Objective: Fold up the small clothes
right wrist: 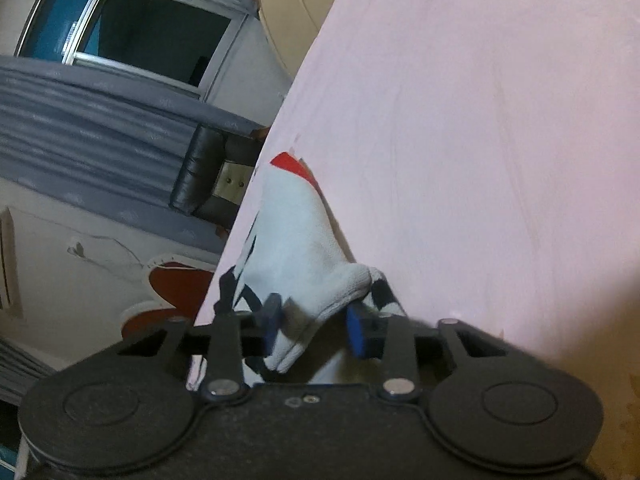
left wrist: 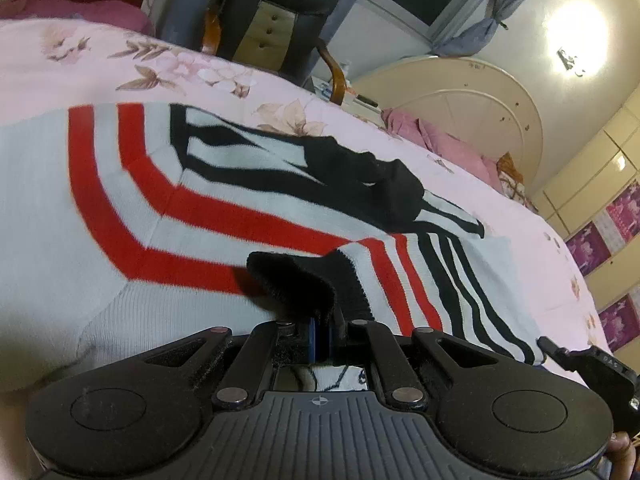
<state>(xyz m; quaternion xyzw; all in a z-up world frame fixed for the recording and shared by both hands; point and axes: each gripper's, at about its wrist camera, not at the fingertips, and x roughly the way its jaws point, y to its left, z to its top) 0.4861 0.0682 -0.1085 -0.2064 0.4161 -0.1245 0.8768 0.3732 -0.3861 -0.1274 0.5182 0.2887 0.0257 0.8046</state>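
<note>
My left gripper [left wrist: 322,338], low in the middle of its frame, is clamped tight on the black ribbed cuff [left wrist: 296,284] of the white sweater [left wrist: 48,184] with red and black stripes, which lies spread over the pink floral bedsheet [left wrist: 120,64]. My right gripper [right wrist: 316,330] stands partly open with a white fold of the same sweater [right wrist: 304,256] between its blue pads [right wrist: 358,334]; I can't tell if they pinch it.

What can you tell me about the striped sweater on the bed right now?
The sweater is a white ribbed knit with red and black stripes and black cuffs. It lies spread on the pink floral bedsheet, one black-striped sleeve folded across its body. The left gripper is shut on a black cuff. In the right wrist view, a bunched white fold sits between the right gripper pads, which are not visibly pressing it.
</note>
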